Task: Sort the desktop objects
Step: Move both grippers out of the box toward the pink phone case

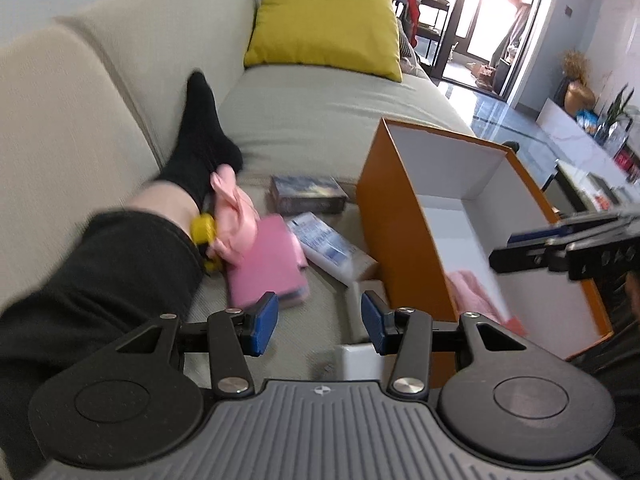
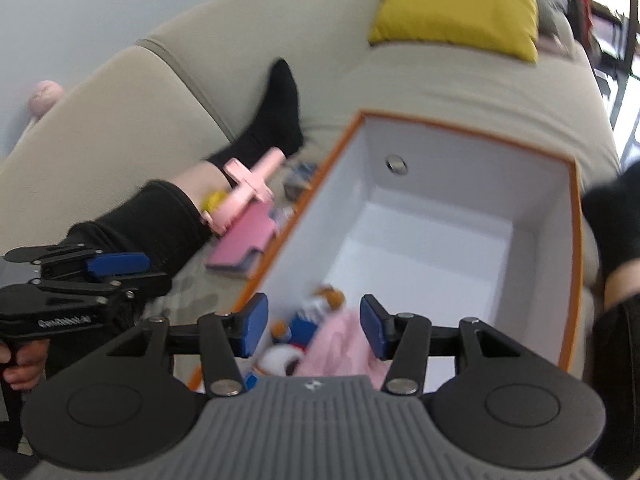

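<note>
An orange box with a white inside stands open on the sofa; it also shows in the right wrist view. In it lie a pink cloth and a small toy figure. My left gripper is open and empty, above the sofa left of the box. My right gripper is open and empty, over the box's near end. Beside the box lie a pink pad, a pink cross-shaped toy, a yellow toy, a white packet and a dark box.
A person's leg in black trousers and a black sock lies on the beige sofa left of the objects. Another socked foot is right of the box. A yellow cushion sits at the back. A low table is at right.
</note>
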`<action>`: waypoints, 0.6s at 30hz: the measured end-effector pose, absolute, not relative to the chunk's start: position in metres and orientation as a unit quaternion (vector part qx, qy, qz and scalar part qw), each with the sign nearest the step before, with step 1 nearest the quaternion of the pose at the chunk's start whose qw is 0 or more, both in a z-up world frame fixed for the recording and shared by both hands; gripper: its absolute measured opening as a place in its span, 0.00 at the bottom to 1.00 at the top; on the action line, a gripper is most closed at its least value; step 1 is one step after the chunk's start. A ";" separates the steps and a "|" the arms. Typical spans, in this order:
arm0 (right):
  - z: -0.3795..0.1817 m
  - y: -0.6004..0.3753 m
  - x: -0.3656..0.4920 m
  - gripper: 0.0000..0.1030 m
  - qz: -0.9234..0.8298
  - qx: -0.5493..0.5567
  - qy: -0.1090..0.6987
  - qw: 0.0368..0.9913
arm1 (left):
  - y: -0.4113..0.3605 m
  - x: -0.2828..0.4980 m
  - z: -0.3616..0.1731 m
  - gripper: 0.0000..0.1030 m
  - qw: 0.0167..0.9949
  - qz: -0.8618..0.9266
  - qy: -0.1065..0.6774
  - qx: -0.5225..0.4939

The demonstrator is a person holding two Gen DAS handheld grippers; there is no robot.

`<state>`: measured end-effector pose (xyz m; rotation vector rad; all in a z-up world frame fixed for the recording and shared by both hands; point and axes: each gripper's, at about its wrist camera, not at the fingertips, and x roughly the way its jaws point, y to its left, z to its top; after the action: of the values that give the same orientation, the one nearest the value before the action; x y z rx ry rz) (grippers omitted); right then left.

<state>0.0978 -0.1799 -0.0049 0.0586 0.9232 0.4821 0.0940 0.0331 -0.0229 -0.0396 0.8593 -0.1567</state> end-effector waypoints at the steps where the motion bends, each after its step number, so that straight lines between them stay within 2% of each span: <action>1: -0.002 -0.177 0.099 0.52 0.236 0.022 0.433 0.870 | 0.033 0.094 -0.021 0.52 0.910 -0.073 0.409 -0.007; 7: 0.009 -0.150 0.108 0.53 0.265 -0.031 0.381 0.885 | 0.036 0.095 -0.014 0.53 0.930 -0.059 0.357 0.064; 9: 0.013 -0.138 0.114 0.61 0.266 -0.064 0.366 0.889 | 0.037 0.097 -0.014 0.53 0.930 -0.064 0.352 0.089; 11: 0.016 -0.127 0.122 0.62 0.267 -0.093 0.358 0.890 | 0.038 0.101 -0.015 0.53 0.924 -0.085 0.354 0.116; 16: 0.013 -0.104 0.144 0.63 0.288 -0.143 0.373 0.870 | 0.036 0.106 -0.030 0.54 0.902 -0.120 0.363 0.204; 18: 0.009 -0.095 0.152 0.63 0.295 -0.168 0.385 0.858 | 0.033 0.107 -0.039 0.60 0.889 -0.130 0.367 0.241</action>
<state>0.1518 -0.0945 0.0091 -0.3522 0.8093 0.6204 0.1073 0.0333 -0.0389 0.5017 0.7630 -0.2701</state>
